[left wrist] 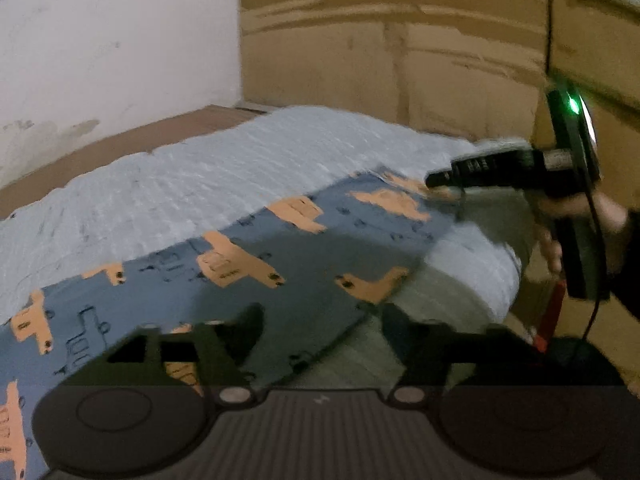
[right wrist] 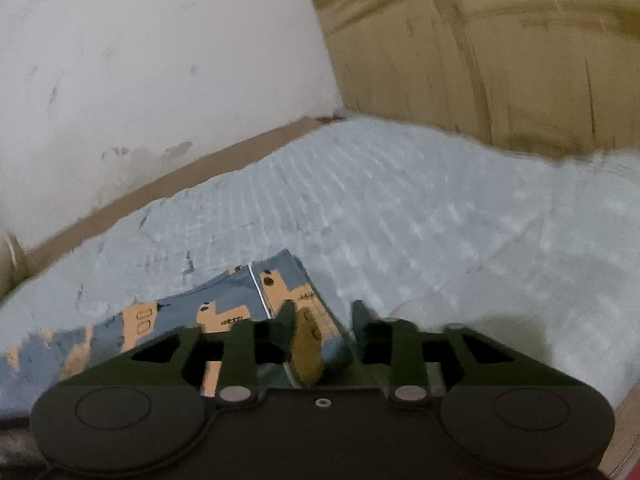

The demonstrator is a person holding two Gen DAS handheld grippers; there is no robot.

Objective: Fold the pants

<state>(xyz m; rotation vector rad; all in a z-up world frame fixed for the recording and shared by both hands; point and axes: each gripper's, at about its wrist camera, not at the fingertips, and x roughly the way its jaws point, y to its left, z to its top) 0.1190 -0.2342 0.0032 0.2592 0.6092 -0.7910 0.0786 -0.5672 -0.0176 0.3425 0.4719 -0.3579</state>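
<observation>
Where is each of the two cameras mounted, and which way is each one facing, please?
Left wrist: on the left gripper, facing across the pants on the pale blue mat; the right gripper and the person's hand show.
Right wrist: on the right gripper, facing the white wall; only its own fingers show.
Shared: pants, mat, wall, cardboard.

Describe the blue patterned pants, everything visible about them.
The blue fabric pants with orange vehicle prints and dark outline drawings lie mostly flat on a pale blue textured mat. In the left wrist view the cloth spreads wide, its near edge under the left gripper, whose fingers look spread. At its far corner the right gripper meets the cloth. In the right wrist view that corner shows a light seam line and sits between the fingers; whether they pinch it is unclear.
</observation>
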